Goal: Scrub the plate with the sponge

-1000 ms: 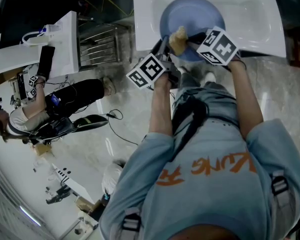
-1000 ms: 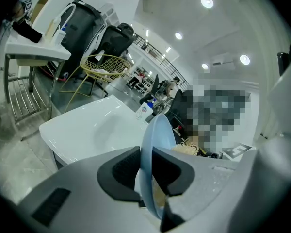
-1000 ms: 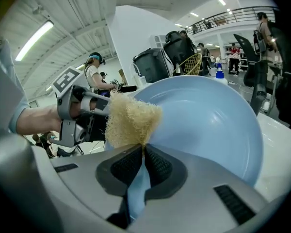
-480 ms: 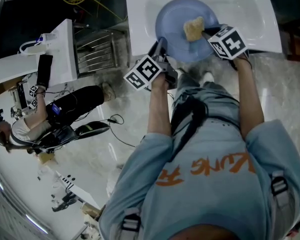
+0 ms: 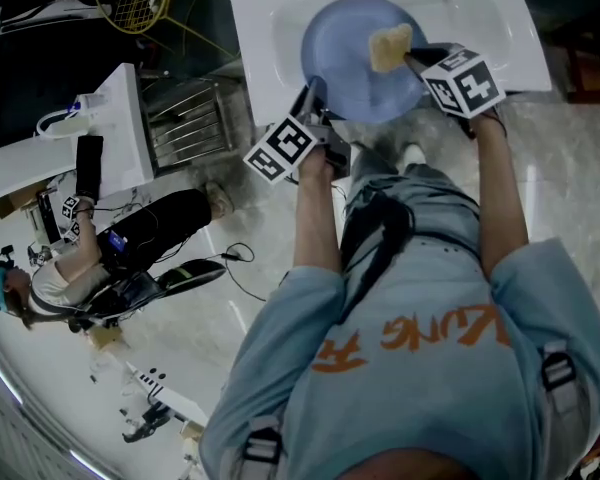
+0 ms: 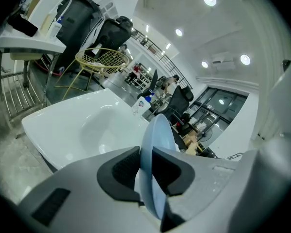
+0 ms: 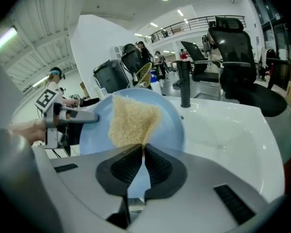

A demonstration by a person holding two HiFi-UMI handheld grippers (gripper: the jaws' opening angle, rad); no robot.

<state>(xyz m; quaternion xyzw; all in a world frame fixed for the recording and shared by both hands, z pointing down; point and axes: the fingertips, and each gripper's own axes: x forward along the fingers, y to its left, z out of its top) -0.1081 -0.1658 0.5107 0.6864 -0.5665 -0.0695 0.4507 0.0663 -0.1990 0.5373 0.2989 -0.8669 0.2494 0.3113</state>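
Head view: the person stands over a white basin [image 5: 500, 38] with a claw in each hand. The left claw [image 5: 315, 96] is clamped on the near-left rim of the blue plate [image 5: 345, 63] and holds it over the basin's bowl. In the left gripper view the plate's edge sits pinched between the two dark pads.

The right claw [image 5: 410, 56] is shut on a corner of the tan sponge [image 5: 390, 46]. The sponge lies against the plate's face, toward the side away from the left claw. In the right gripper view the jaws stand almost together with the sponge's lower corner squeezed between them and the blue plate right behind it. A black faucet [image 7: 184, 84] rises at the basin's far edge.

Off to the left, another person [image 5: 100, 243] sits low on the pale floor near a white desk [image 5: 130, 108]. A metal rack [image 5: 185, 113] stands between that desk and the basin.
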